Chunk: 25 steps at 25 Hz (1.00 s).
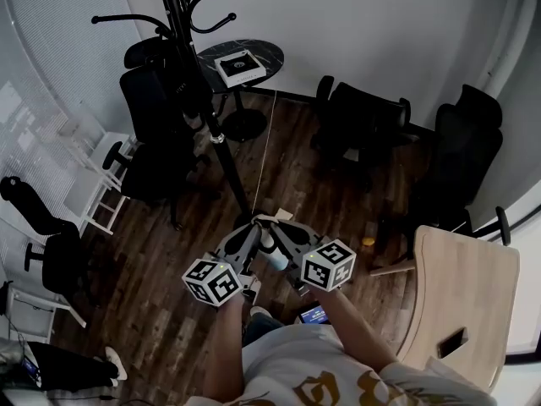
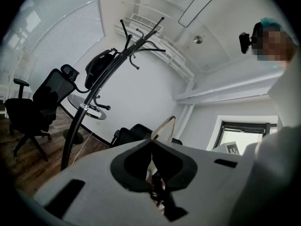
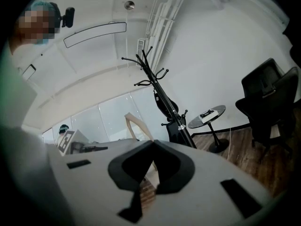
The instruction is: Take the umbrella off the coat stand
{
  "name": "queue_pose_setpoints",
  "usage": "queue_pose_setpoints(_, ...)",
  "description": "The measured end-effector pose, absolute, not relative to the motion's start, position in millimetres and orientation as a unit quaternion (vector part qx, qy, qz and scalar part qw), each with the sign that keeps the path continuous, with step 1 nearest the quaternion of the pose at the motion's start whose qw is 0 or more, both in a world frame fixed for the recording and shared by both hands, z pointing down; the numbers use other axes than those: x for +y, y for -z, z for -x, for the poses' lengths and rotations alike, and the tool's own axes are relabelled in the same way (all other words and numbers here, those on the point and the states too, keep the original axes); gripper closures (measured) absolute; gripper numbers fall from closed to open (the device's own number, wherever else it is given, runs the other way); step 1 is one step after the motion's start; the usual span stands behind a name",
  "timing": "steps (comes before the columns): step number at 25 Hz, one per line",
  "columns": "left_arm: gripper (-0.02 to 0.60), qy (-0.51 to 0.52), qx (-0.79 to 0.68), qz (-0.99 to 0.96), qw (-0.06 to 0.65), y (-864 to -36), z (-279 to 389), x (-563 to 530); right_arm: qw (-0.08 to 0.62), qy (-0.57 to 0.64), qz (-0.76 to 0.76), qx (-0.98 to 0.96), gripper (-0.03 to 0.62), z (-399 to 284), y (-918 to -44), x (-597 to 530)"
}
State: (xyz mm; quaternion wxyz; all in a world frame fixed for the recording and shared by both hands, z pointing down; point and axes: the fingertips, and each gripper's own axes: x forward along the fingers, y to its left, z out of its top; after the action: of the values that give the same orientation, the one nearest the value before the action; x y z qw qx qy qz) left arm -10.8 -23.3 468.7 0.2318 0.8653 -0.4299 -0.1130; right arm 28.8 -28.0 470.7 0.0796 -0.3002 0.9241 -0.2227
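Closed hand-held gripper (image 3: 153,144) faces the coat stand (image 3: 150,69).

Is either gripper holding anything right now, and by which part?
Nothing is held. The left gripper and right gripper both have jaws closed on nothing; the umbrella hangs on the coat stand.

The coat stand (image 1: 213,125) rises from the floor (image 1: 287,172) directly ahead of the left gripper (image 1: 253,226) and the right gripper (image 1: 276,223), which are held side by side with their tips near its foot. The umbrella (image 3: 165,106) hangs against the pole, below the hooks. Behind the stand, by the wall, a round worktop (image 1: 266,53) carries a box (image 1: 240,66). One office chair (image 1: 156,134) stands just left of the pole and another (image 1: 51,244) farther left. Two more (image 1: 359,125) (image 1: 461,155) line the wall to the right. A wooden chair (image 1: 461,286) is at the person's right.
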Motion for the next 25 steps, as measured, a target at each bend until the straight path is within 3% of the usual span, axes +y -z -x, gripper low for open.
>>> queue_pose_setpoints(25,0.558,0.114,-0.425,-0.866,0.237,-471,12,-8,0.084,0.224,0.297,0.924,0.582,-29,-474,-11)
